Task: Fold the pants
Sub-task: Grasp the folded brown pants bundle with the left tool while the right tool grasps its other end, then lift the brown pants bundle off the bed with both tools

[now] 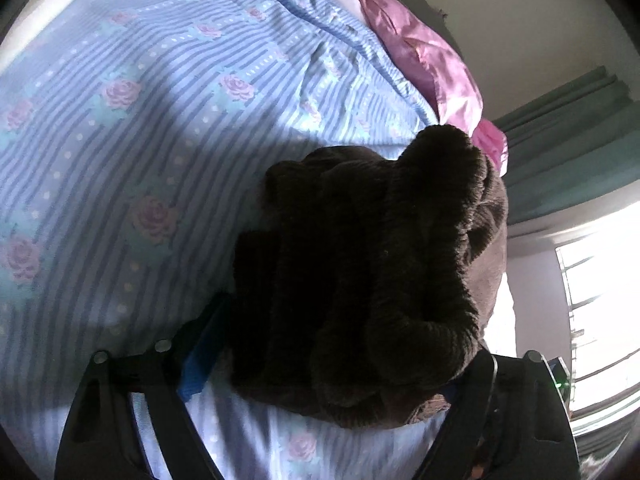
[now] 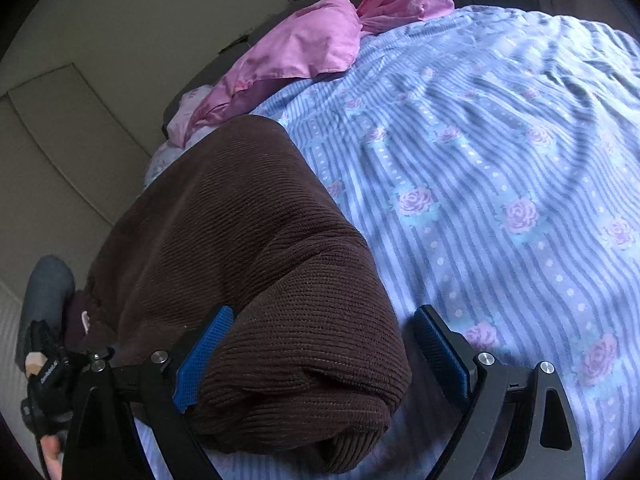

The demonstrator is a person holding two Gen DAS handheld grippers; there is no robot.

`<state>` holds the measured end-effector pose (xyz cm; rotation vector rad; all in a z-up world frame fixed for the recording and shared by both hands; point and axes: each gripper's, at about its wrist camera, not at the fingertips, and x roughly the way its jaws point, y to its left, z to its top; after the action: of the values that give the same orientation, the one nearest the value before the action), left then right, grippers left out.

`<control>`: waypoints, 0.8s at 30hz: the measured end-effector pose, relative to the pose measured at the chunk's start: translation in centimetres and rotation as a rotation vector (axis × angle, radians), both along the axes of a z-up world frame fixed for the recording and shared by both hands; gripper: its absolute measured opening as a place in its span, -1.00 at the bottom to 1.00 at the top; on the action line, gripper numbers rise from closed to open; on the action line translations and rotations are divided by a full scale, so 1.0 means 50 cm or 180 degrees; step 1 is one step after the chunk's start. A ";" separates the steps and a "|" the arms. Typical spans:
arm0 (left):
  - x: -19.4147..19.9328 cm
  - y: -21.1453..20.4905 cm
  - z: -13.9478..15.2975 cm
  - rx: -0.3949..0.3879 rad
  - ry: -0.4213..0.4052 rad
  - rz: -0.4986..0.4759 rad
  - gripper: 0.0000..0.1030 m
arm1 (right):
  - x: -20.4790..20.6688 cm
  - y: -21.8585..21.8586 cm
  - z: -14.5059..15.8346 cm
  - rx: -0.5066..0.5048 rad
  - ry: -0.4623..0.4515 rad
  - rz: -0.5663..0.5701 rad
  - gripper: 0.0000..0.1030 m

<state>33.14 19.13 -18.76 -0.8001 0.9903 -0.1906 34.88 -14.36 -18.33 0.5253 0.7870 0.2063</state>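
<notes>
The pants are dark brown corduroy, bunched in thick folds on the bed. In the left wrist view the pants (image 1: 360, 272) fill the space between my left gripper's (image 1: 324, 364) blue-padded fingers (image 1: 198, 364); the jaws stand wide with the bundle wedged between them. In the right wrist view the folded end of the pants (image 2: 260, 280) lies between the right gripper's (image 2: 324, 352) blue pads (image 2: 204, 360). The left pad touches the cloth, the right pad stands apart from it, so this gripper is open.
The bed is covered by a blue striped sheet with pink roses (image 2: 500, 184). A pink satin cloth (image 2: 304, 44) lies crumpled at the far edge. A bright window (image 1: 600, 280) and green curtain (image 1: 568, 128) are at the right. The other gripper (image 2: 48, 376) shows at lower left.
</notes>
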 end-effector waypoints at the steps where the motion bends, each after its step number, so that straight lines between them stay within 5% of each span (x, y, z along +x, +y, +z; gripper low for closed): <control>1: 0.001 0.001 -0.002 -0.0045 0.0002 0.0022 0.59 | 0.001 0.001 0.000 0.0003 -0.0004 0.0004 0.75; 5: 0.002 0.008 -0.008 -0.0181 -0.0018 0.0063 0.52 | 0.009 0.008 0.001 0.0085 0.0001 0.0046 0.45; 10: 0.001 0.007 -0.006 -0.0249 0.0022 0.0120 0.42 | 0.014 0.016 0.006 0.0083 0.0035 0.0068 0.40; 24: 0.004 -0.037 0.081 0.0253 -0.0100 -0.0007 0.02 | -0.010 -0.005 0.062 0.0093 -0.0027 0.0059 0.01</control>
<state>33.33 17.29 -14.73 -0.7215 0.9636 -0.1643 34.39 -14.62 -15.25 0.5446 0.7817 0.2375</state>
